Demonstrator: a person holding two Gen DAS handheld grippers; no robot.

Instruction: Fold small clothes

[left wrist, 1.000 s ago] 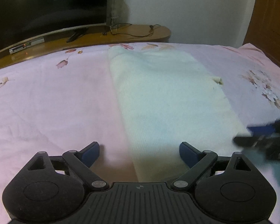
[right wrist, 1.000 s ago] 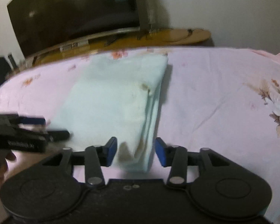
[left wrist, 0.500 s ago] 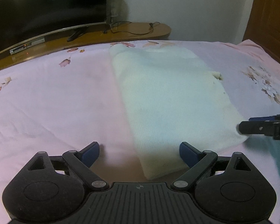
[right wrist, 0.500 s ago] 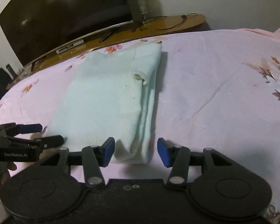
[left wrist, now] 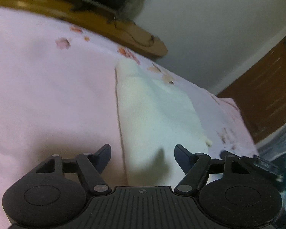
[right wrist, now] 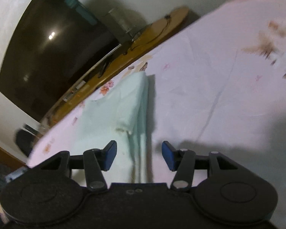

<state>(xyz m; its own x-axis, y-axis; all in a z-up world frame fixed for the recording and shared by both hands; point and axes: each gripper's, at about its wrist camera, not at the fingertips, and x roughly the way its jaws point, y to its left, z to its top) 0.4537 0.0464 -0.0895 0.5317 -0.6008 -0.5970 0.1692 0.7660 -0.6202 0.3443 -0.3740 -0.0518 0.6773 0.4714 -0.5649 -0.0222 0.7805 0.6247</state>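
Note:
A pale cream folded garment (left wrist: 158,114) lies as a long strip on the pink floral bedsheet (left wrist: 47,99). My left gripper (left wrist: 142,157) is open, its fingers straddling the garment's near left edge. The garment also shows in the right wrist view (right wrist: 120,118), with stacked layers along its right edge. My right gripper (right wrist: 139,155) is open, its fingers straddling that near right edge. The right gripper's body (left wrist: 263,164) shows at the lower right of the left wrist view. Both views are tilted and blurred.
A dark television (right wrist: 53,53) stands on a wooden stand (right wrist: 143,43) beyond the bed's far edge. A wooden door (left wrist: 267,87) is at the right. A white wall lies behind. The pink bedsheet (right wrist: 209,95) spreads to the right of the garment.
Both grippers have tilted and moved in low over the garment's near end. The left gripper's fingers stand closer together, the right gripper's wider apart; both remain open and empty.

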